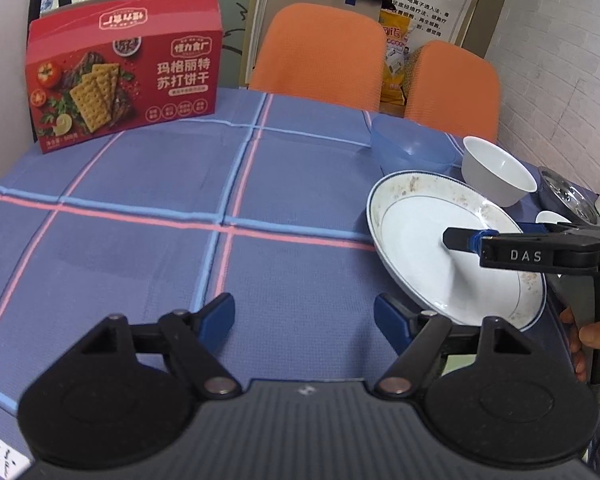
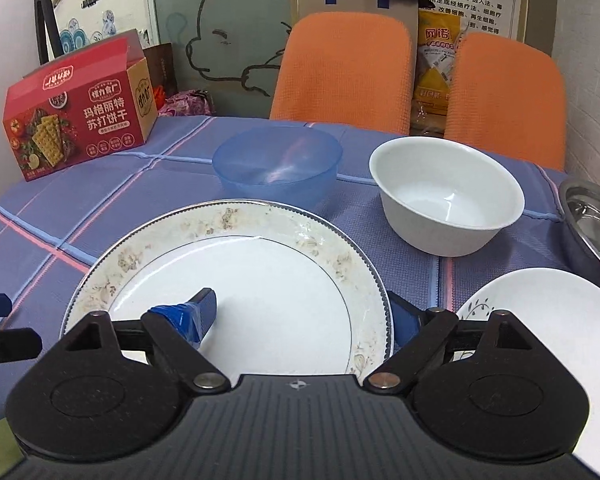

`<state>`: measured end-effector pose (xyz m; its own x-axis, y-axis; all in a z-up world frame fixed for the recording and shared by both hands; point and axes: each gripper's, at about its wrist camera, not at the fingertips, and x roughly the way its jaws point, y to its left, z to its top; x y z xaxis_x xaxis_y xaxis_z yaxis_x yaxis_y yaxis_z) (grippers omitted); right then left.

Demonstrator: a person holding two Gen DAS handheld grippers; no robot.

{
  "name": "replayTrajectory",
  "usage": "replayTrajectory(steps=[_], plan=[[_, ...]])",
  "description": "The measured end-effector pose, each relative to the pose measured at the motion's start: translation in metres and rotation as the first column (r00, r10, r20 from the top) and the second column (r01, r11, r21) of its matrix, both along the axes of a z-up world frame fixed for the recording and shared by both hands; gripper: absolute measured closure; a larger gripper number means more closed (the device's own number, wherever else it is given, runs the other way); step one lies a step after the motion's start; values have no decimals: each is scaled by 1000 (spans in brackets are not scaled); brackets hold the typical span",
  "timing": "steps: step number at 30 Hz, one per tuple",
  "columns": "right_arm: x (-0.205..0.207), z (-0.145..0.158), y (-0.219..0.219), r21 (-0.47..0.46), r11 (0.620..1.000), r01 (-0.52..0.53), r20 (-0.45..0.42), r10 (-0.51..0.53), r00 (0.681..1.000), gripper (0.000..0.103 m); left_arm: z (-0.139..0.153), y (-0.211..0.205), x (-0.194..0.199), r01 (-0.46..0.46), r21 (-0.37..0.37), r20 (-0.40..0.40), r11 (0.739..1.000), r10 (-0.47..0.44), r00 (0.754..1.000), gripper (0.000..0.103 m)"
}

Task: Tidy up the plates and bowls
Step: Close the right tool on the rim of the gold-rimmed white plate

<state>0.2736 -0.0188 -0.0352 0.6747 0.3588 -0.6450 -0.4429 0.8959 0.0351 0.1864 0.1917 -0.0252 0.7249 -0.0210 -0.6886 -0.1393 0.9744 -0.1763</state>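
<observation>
We see our right gripper (image 2: 300,320) grasping the floral plate (image 2: 260,276): one blue finger (image 2: 198,314) lies on the plate's upper face, the other (image 2: 404,322) sits outside and under the right rim, so the near rim passes between the jaws. In the left wrist view the plate (image 1: 416,232) stands tilted, its far edge raised over the cloth, with the right gripper's finger (image 1: 460,239) reaching in from the right across its white centre. We cannot tell whether its lower edge touches the tablecloth (image 1: 140,208).

Our left gripper (image 1: 304,318) hovers over bare cloth with its jaws spread wide and nothing between them; the plate is off to their right, its lower rim near the right finger (image 1: 392,320). A hand (image 1: 592,332) shows at the right edge, holding the other gripper's handle.

Beyond the plate stand a blue bowl (image 2: 276,164) and, to its right, a white bowl (image 2: 448,196), apart from each other. A second white plate (image 2: 548,312) with a small leaf print lies at the right, just beside the held one, and a steel basin (image 2: 592,216) sits behind it at the table edge. A red cracker box (image 2: 76,120) stands at the far left corner, and two orange chairs (image 2: 340,68) face the far side.
</observation>
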Motion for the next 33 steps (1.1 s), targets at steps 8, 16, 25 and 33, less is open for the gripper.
replayTrajectory(steps=[8, 16, 25, 33], plan=[[-4, 2, -2, 55, 998, -29, -22, 30, 999, 28, 2, 6, 20, -29, 32, -8, 999, 30, 1000, 26], [-7, -3, -1, 34, 997, -69, -49, 70, 996, 28, 15, 15, 26, -55, -22, 52, 998, 56, 997, 25], [-10, -6, -4, 29, 992, -121, -8, 121, 993, 26, -4, -18, 67, 91, -26, -23, 996, -91, 996, 25], [-10, -7, -3, 31, 992, -125, 0, 125, 992, 24, -11, -35, 76, 108, 71, -18, 992, -107, 994, 25]])
